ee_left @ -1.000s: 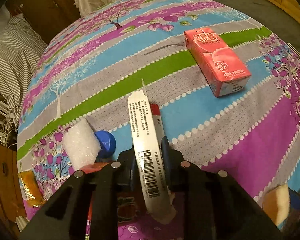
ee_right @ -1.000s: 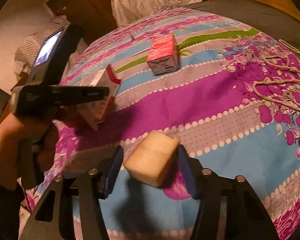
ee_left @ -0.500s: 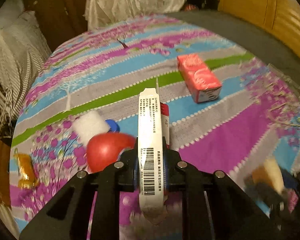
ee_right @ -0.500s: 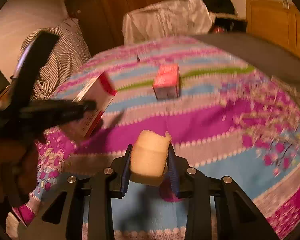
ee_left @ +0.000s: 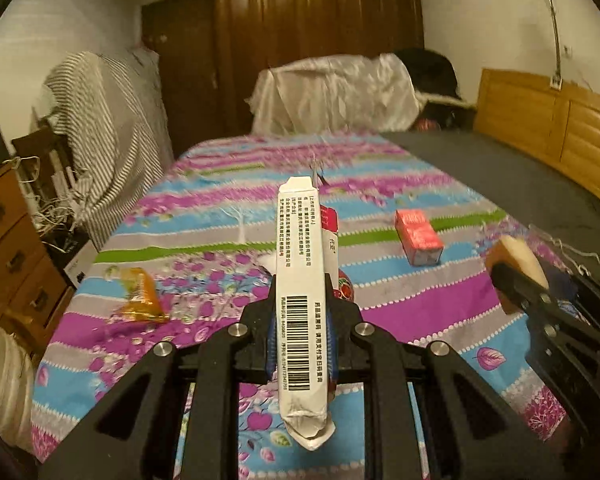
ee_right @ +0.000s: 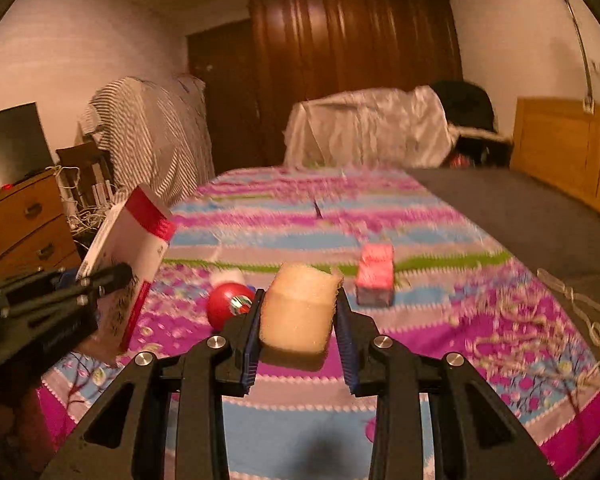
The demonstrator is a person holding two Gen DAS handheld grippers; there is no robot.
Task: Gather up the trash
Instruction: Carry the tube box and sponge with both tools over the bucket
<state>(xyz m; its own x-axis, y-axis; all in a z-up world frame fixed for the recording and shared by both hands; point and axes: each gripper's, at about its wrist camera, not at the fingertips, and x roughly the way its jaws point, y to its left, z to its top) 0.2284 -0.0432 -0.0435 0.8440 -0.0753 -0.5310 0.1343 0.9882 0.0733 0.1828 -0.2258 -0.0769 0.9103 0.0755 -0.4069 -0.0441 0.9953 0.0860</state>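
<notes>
My left gripper (ee_left: 300, 328) is shut on a flattened white carton (ee_left: 300, 272) with a barcode and a red top, held edge-up above the bed. That carton (ee_right: 128, 264) and the left gripper (ee_right: 100, 284) show at the left of the right wrist view. A beige foam block (ee_right: 300, 312) is squeezed between the pads of my right gripper (ee_right: 300, 332), also lifted off the bed. The foam block (ee_left: 520, 260) and right gripper (ee_left: 540, 296) appear at the right edge of the left wrist view. On the bedspread lie a pink drink box (ee_left: 418, 236), an orange wrapper (ee_left: 140, 296) and a red round item (ee_right: 230, 308).
The striped purple, blue and green bedspread (ee_left: 420, 320) covers the bed. A wooden drawer unit (ee_left: 8, 248) and a white bucket (ee_left: 4, 384) stand to the left. A wooden bed frame (ee_left: 560, 140) runs along the right. A loose cord (ee_right: 580, 320) lies on the right side.
Both grippers have risen and tilted up, so the room beyond the bed shows. The right gripper's jaws closed on the foam block and lifted it. The left kept hold of the carton.
</notes>
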